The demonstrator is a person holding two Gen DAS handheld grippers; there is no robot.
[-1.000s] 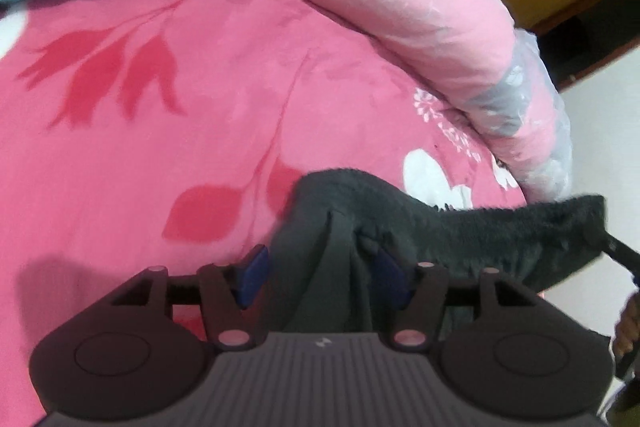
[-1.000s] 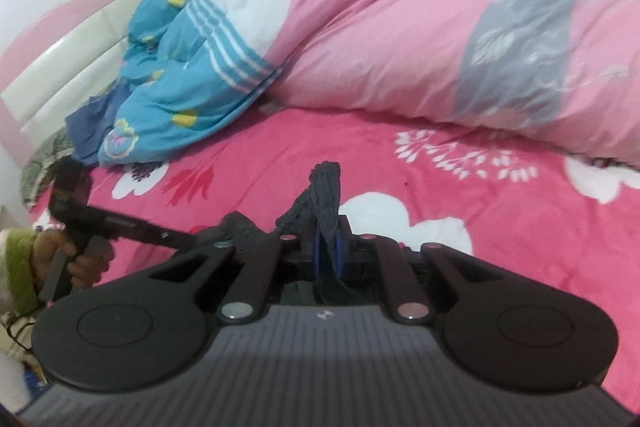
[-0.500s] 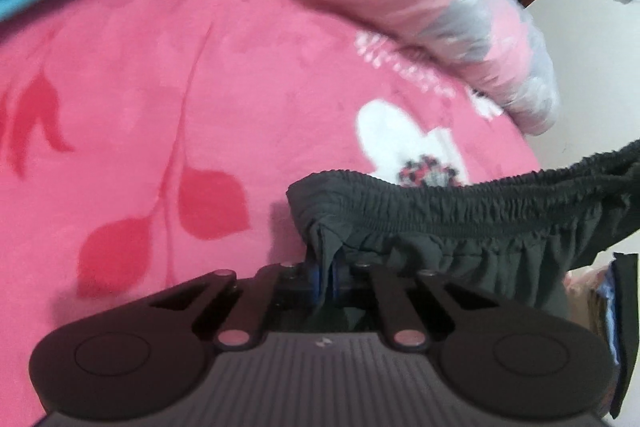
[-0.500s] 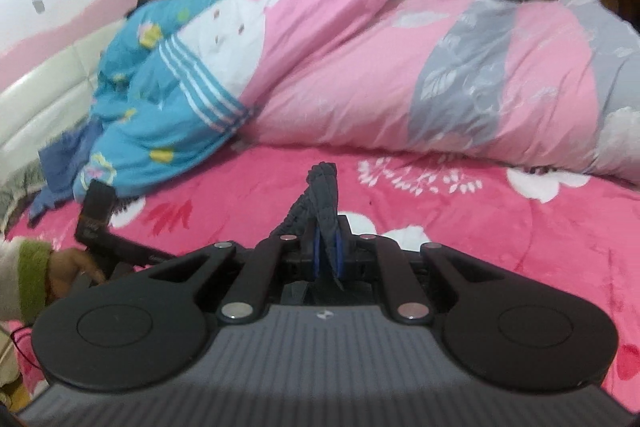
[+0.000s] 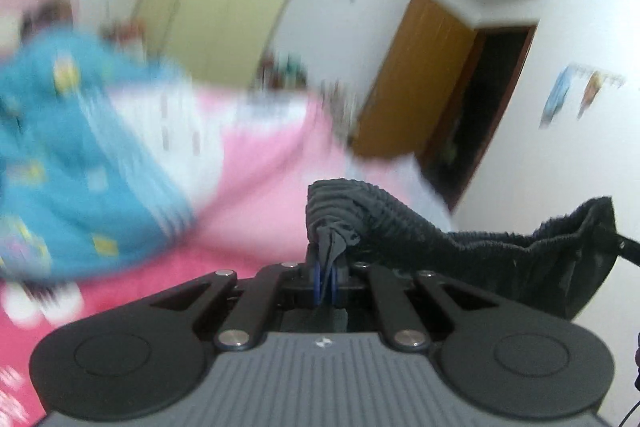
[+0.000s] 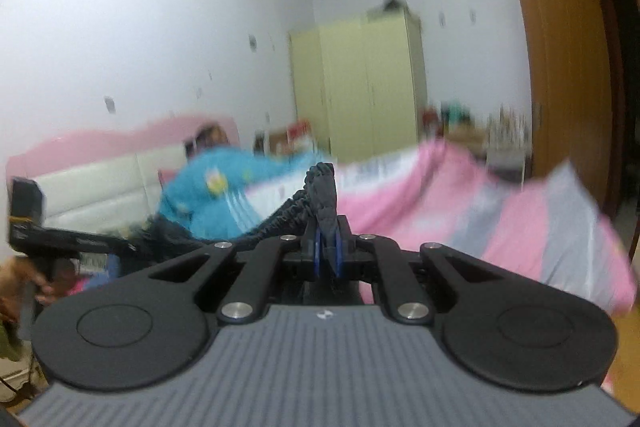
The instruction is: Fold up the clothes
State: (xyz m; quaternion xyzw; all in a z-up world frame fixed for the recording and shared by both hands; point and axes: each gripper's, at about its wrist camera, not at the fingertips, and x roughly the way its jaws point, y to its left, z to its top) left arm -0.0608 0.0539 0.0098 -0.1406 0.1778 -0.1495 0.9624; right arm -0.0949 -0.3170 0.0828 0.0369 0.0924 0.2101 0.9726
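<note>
Both grippers pinch the elastic waistband of dark grey trousers (image 5: 480,251), stretched between them above the pink bed (image 5: 256,227): left gripper (image 5: 327,281) and right gripper (image 6: 327,259) each have fingers pressed together on fabric. No fold looks made; laying flat and folding remain.

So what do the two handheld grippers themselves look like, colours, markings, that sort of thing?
Both match: the left gripper and right gripper have a grey ribbed body with a small white logo, matte black linkage arms with silver pivot pins, round black discs either side, and blue pads on the fingertips. A green cuff shows at the frame's lower left edge in the right wrist view.
</note>
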